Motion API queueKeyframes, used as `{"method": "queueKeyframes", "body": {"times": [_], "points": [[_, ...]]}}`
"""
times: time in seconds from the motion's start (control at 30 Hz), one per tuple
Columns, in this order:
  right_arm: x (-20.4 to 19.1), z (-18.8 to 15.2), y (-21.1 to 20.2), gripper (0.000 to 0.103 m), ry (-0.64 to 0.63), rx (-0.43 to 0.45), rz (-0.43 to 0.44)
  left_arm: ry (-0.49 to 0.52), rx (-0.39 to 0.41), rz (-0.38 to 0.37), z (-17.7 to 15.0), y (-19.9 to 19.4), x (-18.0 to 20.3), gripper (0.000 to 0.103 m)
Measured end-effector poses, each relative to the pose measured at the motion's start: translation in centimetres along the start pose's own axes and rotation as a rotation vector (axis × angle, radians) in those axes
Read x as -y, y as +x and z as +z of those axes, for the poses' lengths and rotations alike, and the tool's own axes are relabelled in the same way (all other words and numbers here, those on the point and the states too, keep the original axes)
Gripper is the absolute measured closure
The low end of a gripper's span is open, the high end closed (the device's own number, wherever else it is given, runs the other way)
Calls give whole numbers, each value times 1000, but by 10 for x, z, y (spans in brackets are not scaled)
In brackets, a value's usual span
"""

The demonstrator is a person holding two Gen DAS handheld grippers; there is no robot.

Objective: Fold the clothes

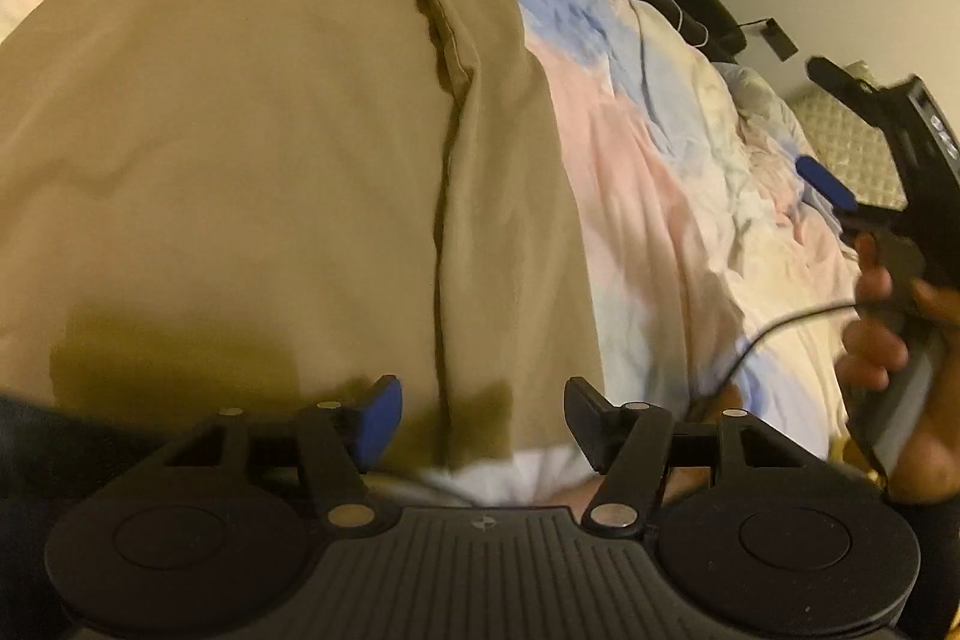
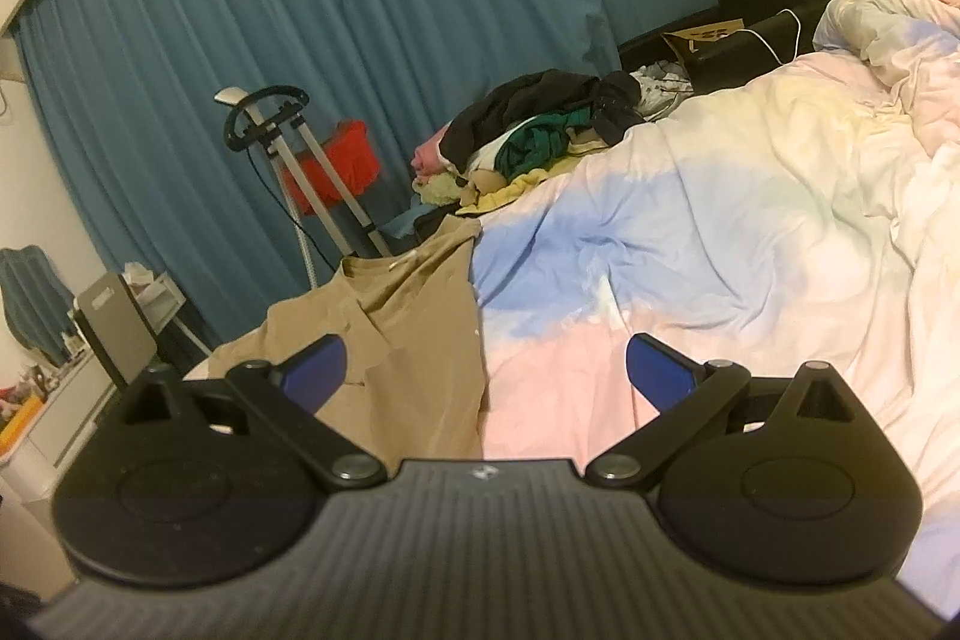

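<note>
A tan shirt lies spread flat on the bed, its right side folded inward along a long crease; it also shows in the right wrist view. My left gripper is open and empty, hovering just above the shirt's near hem. My right gripper is open and empty, held up above the bed to the right of the shirt; it shows in the left wrist view at the right edge, in a hand.
A pastel pink, blue and cream duvet covers the bed. A pile of dark and green clothes lies at the far edge. A garment steamer stand and teal curtains are beyond. A black cable hangs near my right gripper.
</note>
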State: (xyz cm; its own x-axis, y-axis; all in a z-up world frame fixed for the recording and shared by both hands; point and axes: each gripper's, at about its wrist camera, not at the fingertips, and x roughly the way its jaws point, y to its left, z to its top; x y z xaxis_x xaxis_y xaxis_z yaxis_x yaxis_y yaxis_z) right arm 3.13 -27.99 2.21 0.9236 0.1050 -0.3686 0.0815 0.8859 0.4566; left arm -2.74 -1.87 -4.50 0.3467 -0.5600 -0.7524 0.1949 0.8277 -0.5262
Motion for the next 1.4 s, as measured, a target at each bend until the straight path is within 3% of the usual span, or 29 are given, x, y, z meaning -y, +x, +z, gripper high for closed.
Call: {"method": "queueKeyframes", "body": {"times": [0.07,0.2,0.27,0.3,0.33,0.5,0.57,0.67,0.73,0.8,0.83,0.87,0.93,1.0,1.17,1.27,1.4], "points": [[-4,-2,3,2,-13,-11,4,-22,12,-11,9,12,-3,43],[-13,-6,4,2,-51,-22,24,4,53,-1,23,35,-2,63],[-16,-6,3,2,-66,-18,29,26,51,10,26,43,1,77],[-17,-6,2,2,-73,-15,30,35,49,20,26,46,2,93],[-18,-5,2,2,-78,-13,31,44,48,29,26,49,3,101],[-16,-5,2,2,-66,-24,39,126,78,168,11,32,5,102],[-17,-5,2,2,-64,-32,54,161,115,144,7,23,11,101],[-20,-6,1,2,-77,-27,59,241,192,143,9,9,27,82],[-22,-7,0,2,-90,-18,50,315,237,170,12,1,40,44],[-25,-8,0,2,-104,-10,41,362,285,199,20,-8,49,28],[-25,-9,-1,2,-107,-5,38,382,311,207,25,-14,53,25],[-26,-9,-1,2,-105,1,38,397,336,200,31,-19,59,23],[-27,-10,-3,2,-105,25,35,418,385,175,44,-29,67,9],[-28,-9,-5,2,-111,53,32,435,434,163,57,-33,76,2],[-34,-15,-3,2,-162,92,21,384,479,163,73,-40,67,1],[-53,-24,19,2,-218,36,47,351,510,151,67,-60,47,1],[-96,-33,69,2,-283,-42,114,326,591,217,67,-94,12,1]]}}
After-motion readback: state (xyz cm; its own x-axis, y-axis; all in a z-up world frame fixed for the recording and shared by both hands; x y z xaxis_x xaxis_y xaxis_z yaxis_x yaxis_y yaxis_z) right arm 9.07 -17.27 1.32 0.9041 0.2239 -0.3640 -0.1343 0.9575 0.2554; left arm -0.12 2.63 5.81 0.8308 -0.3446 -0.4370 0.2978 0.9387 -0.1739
